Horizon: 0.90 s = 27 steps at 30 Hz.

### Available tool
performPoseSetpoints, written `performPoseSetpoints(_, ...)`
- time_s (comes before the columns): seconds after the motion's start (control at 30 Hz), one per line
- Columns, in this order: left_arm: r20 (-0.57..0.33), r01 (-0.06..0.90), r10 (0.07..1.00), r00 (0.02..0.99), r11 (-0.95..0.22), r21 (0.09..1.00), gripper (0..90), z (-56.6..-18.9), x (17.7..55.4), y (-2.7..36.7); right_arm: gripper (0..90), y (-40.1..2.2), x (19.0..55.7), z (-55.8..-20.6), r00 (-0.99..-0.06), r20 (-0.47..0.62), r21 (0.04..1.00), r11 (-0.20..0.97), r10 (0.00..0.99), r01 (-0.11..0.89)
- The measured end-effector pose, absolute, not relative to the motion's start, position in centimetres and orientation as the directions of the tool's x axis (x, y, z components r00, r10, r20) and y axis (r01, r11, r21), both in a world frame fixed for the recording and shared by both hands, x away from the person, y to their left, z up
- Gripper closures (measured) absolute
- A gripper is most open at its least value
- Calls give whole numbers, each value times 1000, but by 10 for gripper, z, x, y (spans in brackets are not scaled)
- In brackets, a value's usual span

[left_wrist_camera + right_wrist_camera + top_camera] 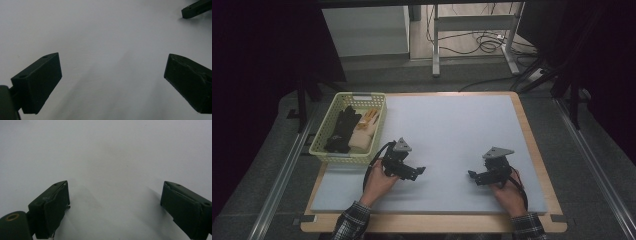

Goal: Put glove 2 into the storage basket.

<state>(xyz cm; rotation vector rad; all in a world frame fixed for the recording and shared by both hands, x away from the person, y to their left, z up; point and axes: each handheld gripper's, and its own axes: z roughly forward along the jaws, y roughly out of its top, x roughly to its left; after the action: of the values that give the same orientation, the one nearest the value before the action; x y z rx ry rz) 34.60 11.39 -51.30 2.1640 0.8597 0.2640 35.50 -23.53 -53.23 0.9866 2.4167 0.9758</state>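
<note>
Plaid sleeves and both hands sit at the near edge of the table (452,125), a smooth pale-grey mat on a wooden board. Left gripper (418,171) and right gripper (472,174) rest low on the mat, fingers (40,82) spread wide and holding nothing. Nearest work is the yellow-green lattice basket (324,149) at far left, holding limp black gloves (343,129) and cream gloves (362,136). Best reached by the left gripper from above, pinching one soft cuff only.
</note>
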Motion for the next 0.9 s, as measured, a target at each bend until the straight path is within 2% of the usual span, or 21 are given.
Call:
performPoseSetpoints(0.7, -93, 526, 658, 747, -500, 688, 15, -543, 341, 119, 83, -235, 355, -532, -695, -63, 711, 521, 717, 472)
performPoseSetpoints(0.9, -61, 506, 659, 749, -511, 695, 13, -546, 338, 117, 83, -235, 355, -532, -694, -65, 712, 521, 717, 471)
